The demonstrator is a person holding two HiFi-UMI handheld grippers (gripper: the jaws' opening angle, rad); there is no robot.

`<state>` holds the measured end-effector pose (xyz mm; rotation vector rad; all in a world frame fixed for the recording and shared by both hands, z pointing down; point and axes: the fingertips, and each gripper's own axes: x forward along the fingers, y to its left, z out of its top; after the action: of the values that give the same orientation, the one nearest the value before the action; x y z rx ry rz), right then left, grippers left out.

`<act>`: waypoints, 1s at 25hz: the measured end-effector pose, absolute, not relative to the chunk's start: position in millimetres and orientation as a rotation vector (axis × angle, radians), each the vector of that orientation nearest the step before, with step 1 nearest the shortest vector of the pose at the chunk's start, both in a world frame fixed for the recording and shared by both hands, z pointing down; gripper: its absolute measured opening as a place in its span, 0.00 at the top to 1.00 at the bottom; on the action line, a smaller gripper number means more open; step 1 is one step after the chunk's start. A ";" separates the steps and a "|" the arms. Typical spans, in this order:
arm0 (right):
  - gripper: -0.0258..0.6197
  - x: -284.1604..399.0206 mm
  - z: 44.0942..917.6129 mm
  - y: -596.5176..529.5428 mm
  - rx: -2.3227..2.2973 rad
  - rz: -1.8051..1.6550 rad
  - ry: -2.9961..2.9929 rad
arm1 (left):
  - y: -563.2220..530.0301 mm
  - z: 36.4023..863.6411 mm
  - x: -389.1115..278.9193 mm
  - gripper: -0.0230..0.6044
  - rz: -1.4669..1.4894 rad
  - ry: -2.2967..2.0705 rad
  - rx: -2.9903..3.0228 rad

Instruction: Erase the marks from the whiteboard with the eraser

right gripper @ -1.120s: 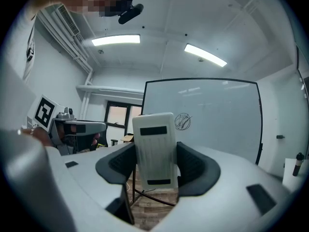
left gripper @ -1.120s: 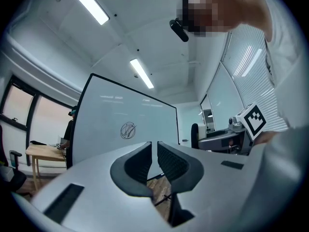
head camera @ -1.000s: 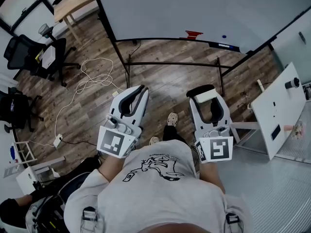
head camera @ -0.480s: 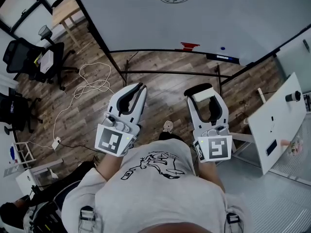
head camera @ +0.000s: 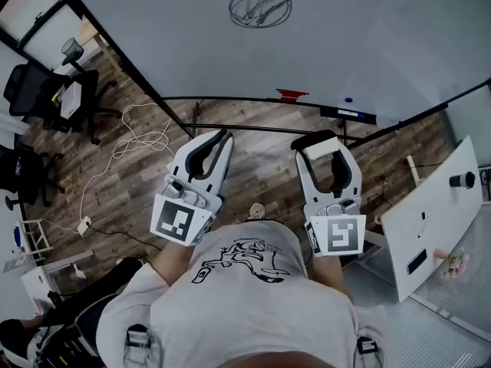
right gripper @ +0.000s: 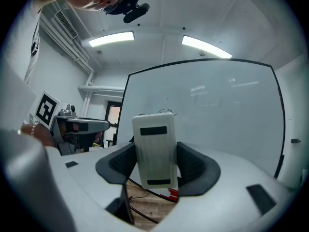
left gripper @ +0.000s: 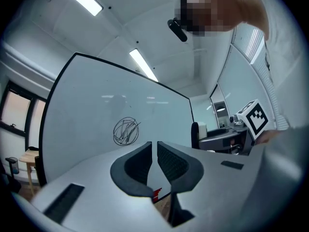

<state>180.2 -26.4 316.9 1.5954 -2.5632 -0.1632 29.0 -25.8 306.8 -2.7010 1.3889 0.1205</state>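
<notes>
A large whiteboard (head camera: 368, 44) on a black stand fills the far side of the head view. It bears a black scribble inside a circle (head camera: 261, 6), also seen in the left gripper view as the scribble (left gripper: 125, 130). My right gripper (head camera: 322, 146) is shut on a white eraser (head camera: 322, 148), which stands upright between its pads as the eraser (right gripper: 154, 149). My left gripper (head camera: 216, 138) is shut on nothing, its jaws nearly touching (left gripper: 153, 153). Both grippers hang short of the board, over the wooden floor.
The board's ledge holds a red item (head camera: 291, 94) and a dark marker (head camera: 349, 113). A smaller white board (head camera: 430, 221) leans at the right. Office chairs (head camera: 38, 98), a white cable (head camera: 130, 148) and a wooden table (head camera: 86, 33) lie at the left.
The view has moved toward the whiteboard and tilted up, so the scribble now shows in full. Both grippers keep the same pose and hold.
</notes>
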 end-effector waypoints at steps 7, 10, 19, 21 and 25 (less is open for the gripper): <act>0.55 190.9 331.5 -72.1 1.535 -0.151 -2.572 | -68.1 314.2 38.1 0.89 0.100 1.446 -2.696; 0.56 189.1 336.6 -85.6 1.517 -0.143 -2.567 | -80.6 312.6 34.6 0.89 0.111 1.455 -2.684; 0.56 144.3 323.4 -126.1 1.534 -0.170 -2.575 | -116.2 308.5 -5.5 0.89 0.061 1.445 -2.686; 0.56 130.9 319.6 -133.8 1.542 -0.176 -2.569 | -124.2 306.5 -18.0 0.89 0.061 1.433 -2.690; 0.56 107.0 313.6 -145.8 1.562 -0.193 -2.555 | -138.3 304.1 -41.2 0.89 0.068 1.409 -2.710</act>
<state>107.0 -145.8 313.6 1.5622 -2.5549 -0.1927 -41.2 -138.3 304.1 -2.7100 1.4088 0.0677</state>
